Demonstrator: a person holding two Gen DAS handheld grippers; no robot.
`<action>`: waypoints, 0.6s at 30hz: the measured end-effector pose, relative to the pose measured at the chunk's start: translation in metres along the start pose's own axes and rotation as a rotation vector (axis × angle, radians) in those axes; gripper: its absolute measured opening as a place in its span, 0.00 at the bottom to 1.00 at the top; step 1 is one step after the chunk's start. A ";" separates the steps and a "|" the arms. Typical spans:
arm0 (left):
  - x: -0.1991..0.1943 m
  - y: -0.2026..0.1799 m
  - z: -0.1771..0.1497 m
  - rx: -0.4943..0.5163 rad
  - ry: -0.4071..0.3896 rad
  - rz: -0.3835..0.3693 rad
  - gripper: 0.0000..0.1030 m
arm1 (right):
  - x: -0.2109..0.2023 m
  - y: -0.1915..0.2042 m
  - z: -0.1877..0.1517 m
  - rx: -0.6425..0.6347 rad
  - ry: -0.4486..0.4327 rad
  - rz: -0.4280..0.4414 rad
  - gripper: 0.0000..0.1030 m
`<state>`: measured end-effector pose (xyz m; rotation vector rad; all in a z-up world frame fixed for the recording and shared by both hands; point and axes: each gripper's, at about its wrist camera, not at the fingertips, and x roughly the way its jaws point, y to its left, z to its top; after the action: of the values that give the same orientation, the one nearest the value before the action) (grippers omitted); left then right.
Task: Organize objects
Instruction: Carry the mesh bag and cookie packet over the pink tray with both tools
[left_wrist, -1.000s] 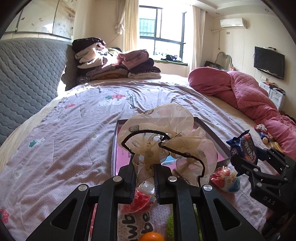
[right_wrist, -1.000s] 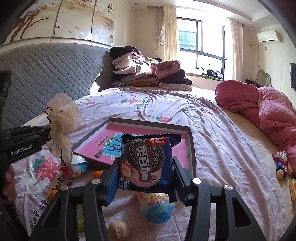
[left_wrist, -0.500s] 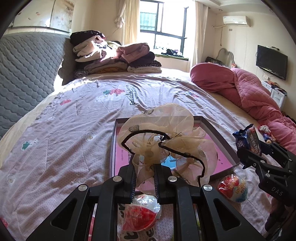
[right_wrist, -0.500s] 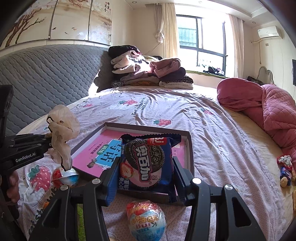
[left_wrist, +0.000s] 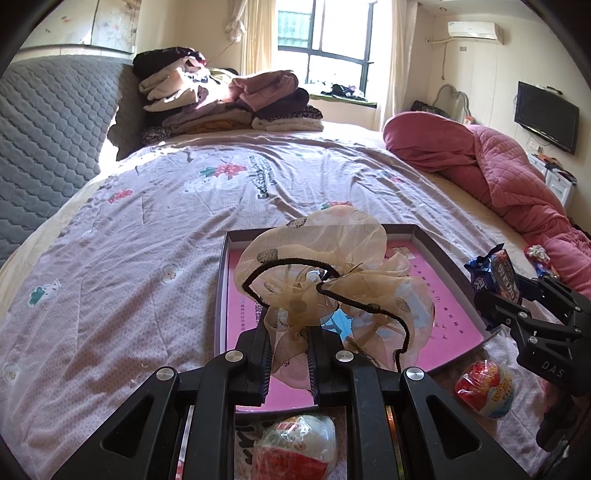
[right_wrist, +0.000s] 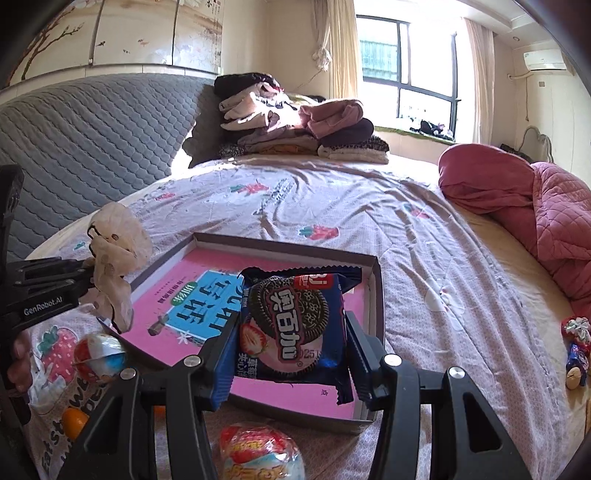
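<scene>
We hold two grippers over a bed (left_wrist: 155, 236) spread with a lilac printed sheet. The left gripper (left_wrist: 289, 354) has its jaws clenched on the gathered stem of a beige organza hair bow (left_wrist: 332, 266) edged with a black wire band; the bow is lifted off the bed and hangs over the near part of a shallow dark-rimmed tray (left_wrist: 436, 240) whose floor is pink. From the right wrist view the same bow (right_wrist: 114, 254) shows at the left, just outside the tray's left rim (right_wrist: 258, 242), with a hand (right_wrist: 18, 363) on the grip below it. The right gripper (right_wrist: 291, 350) has its jaws grasping a blue cookie packet (right_wrist: 295, 325) by its two side edges, the pads pressing in on the wrapper; the packet is upright, printed with a dark sandwich cookie and a strawberry, and it hangs over the near right part of the tray. In the left wrist view this packet (left_wrist: 495, 273) sits at the right edge, beside the tray's right rim. On the sheet near the tray's near edge lie three foil-wrapped egg-shaped sweets: one red and white in front of the left gripper (left_wrist: 295, 446), one to its right (left_wrist: 485, 387), and one beside the tray's left corner (right_wrist: 98, 356). A small orange fruit (right_wrist: 74, 419) lies on the sheet close below that. Farther off, a pile of folded clothes (left_wrist: 221, 99) rests at the head of the bed against a grey quilted headboard (left_wrist: 48, 140), and a pink quilt (left_wrist: 509, 177) is bunched along the right side.
</scene>
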<state>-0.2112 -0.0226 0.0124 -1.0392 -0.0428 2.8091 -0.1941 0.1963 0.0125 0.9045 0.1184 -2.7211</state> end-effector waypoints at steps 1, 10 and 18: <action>0.003 0.001 0.001 -0.003 0.007 -0.007 0.15 | 0.004 -0.002 0.001 0.006 0.009 0.006 0.51; 0.028 0.012 0.001 -0.001 0.067 -0.012 0.16 | 0.029 -0.008 -0.001 -0.006 0.067 0.009 0.51; 0.041 0.014 0.000 0.001 0.098 -0.012 0.16 | 0.041 -0.001 -0.001 -0.051 0.092 0.003 0.51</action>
<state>-0.2437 -0.0308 -0.0149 -1.1706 -0.0376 2.7430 -0.2251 0.1885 -0.0126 1.0144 0.2034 -2.6607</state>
